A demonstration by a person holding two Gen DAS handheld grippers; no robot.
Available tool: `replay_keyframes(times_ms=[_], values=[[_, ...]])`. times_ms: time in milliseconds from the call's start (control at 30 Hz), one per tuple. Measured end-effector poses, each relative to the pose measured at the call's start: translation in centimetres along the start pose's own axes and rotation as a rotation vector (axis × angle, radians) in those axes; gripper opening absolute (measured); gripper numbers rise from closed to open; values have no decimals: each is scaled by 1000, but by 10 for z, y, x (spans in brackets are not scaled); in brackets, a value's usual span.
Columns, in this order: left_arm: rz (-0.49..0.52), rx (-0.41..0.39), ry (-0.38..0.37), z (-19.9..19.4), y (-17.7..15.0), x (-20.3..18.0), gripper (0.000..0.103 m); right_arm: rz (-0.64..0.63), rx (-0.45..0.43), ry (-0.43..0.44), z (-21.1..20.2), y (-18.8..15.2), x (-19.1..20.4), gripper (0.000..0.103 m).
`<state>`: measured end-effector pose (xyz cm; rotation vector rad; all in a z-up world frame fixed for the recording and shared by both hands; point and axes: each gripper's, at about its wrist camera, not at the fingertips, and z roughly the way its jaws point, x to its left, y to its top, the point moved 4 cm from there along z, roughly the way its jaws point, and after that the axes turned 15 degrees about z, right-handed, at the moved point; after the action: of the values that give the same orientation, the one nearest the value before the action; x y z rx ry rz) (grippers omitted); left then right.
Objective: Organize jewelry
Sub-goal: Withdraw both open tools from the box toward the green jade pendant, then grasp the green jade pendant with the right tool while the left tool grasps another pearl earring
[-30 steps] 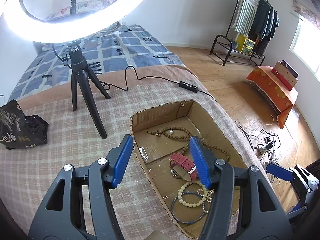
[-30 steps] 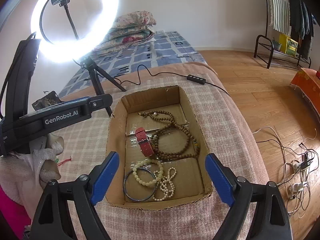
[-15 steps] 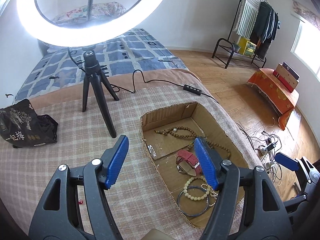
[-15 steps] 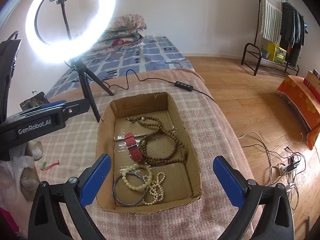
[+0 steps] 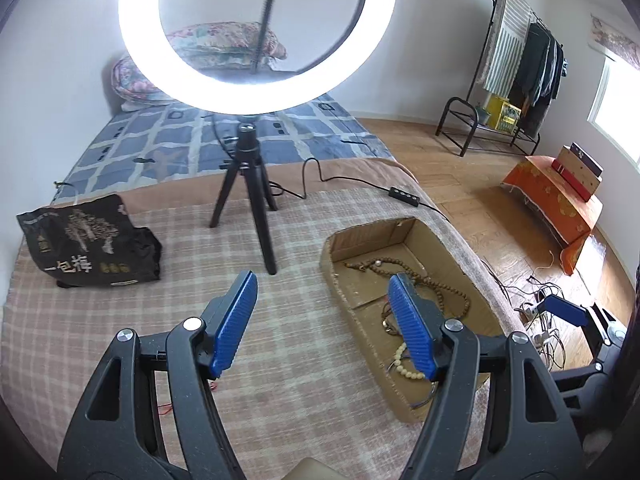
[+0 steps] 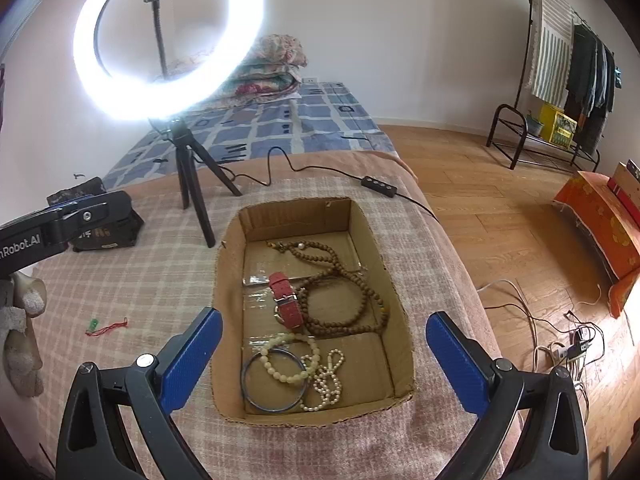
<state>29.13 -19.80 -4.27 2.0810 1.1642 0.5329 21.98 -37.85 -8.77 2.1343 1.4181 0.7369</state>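
Both tongs released & empty – right gripper (image 6: 320,360) hangs wide over the cardboard box (image 6: 228,320), left gripper (image 5: 320,316) over the blanket beside it. Jewelry's in the box; we'd pick the red watch (image 6: 285,300) clear of the wooden beads (image 6: 344,296) – they touch.

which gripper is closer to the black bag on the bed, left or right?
Left. The left gripper hangs over the checked blanket between the black bag and the cardboard box. The right gripper sits at the box's near end, farther away.
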Motion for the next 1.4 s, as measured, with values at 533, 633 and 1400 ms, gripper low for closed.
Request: replay_keyframes(times_ms=[533, 633, 1400], values=[[-78, 13, 105, -83, -78, 85, 70, -98, 41, 218, -13, -18, 66, 95], [-105, 28, 118, -96, -100, 96, 70, -120, 44, 252, -11, -25, 80, 92], [-159, 186, -13, -76, -236, 89, 43, -216, 249, 440, 44, -71, 205, 81]])
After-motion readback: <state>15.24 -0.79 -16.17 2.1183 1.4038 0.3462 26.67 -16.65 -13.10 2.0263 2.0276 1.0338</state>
